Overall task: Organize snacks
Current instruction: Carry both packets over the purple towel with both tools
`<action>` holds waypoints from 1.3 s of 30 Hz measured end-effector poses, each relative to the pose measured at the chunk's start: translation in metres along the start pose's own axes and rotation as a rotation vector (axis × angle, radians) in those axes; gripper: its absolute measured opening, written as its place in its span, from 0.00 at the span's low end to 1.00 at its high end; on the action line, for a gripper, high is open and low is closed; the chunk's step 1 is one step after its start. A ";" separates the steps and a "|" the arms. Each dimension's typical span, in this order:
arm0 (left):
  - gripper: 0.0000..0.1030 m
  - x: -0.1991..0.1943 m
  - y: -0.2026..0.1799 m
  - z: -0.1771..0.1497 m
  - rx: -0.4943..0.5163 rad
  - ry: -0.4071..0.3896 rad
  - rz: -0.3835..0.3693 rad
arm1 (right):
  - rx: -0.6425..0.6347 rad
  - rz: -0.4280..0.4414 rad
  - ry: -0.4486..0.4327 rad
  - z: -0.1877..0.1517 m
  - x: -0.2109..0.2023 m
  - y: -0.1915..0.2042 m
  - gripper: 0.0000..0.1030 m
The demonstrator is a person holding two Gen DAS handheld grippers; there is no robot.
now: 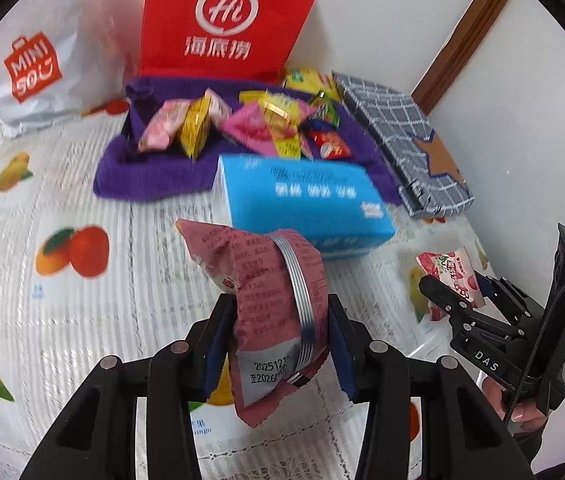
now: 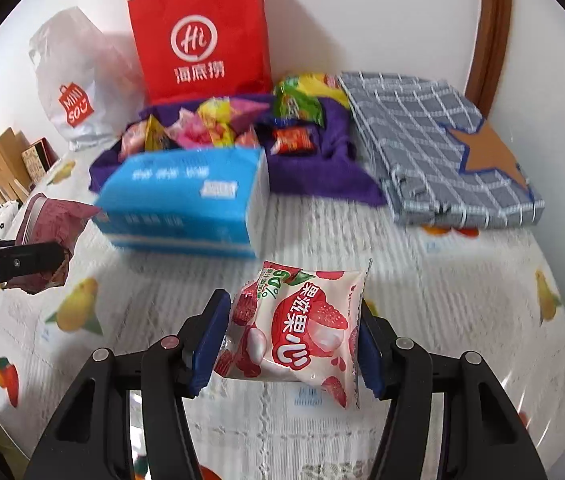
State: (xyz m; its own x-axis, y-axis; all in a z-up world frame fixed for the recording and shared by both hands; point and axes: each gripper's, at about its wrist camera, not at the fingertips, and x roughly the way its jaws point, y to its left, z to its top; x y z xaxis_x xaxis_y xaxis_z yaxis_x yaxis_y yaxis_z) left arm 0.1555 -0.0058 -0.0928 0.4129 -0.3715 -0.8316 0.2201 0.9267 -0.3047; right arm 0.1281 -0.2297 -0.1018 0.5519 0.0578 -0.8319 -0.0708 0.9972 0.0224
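My left gripper (image 1: pixel 278 344) is shut on a dusty-pink snack packet (image 1: pixel 266 300), held above the table; it also shows at the left edge of the right wrist view (image 2: pixel 52 224). My right gripper (image 2: pixel 294 344) is shut on a white and red lychee jelly packet (image 2: pixel 302 328); that packet and gripper appear at the right of the left wrist view (image 1: pixel 454 276). Several more snack packets (image 1: pixel 250 124) lie piled on a purple towel (image 1: pixel 146 172) at the back, also in the right wrist view (image 2: pixel 210 124).
A blue tissue pack (image 1: pixel 302 196) lies in front of the towel. A red paper bag (image 1: pixel 226 16) and a white Miniso bag (image 1: pixel 38 64) stand against the wall. A grey checked folded cloth (image 2: pixel 442 144) lies at the right. The tablecloth (image 1: pixel 82 320) has fruit prints.
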 end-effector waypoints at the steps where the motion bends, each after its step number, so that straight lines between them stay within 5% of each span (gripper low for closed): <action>1: 0.42 -0.003 -0.001 0.003 0.004 -0.007 0.003 | -0.002 0.000 -0.012 0.006 -0.003 0.001 0.57; 20: 0.42 -0.026 0.017 0.092 -0.011 -0.115 0.075 | -0.017 -0.005 -0.126 0.128 0.007 0.011 0.57; 39: 0.42 0.016 0.031 0.173 -0.021 -0.123 0.084 | -0.012 0.000 -0.143 0.211 0.058 0.002 0.57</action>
State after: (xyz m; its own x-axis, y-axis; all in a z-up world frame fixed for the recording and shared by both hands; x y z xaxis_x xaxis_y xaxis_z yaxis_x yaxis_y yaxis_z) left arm 0.3219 0.0073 -0.0351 0.5348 -0.2954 -0.7916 0.1618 0.9554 -0.2471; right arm 0.3355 -0.2150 -0.0329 0.6647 0.0644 -0.7444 -0.0802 0.9967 0.0146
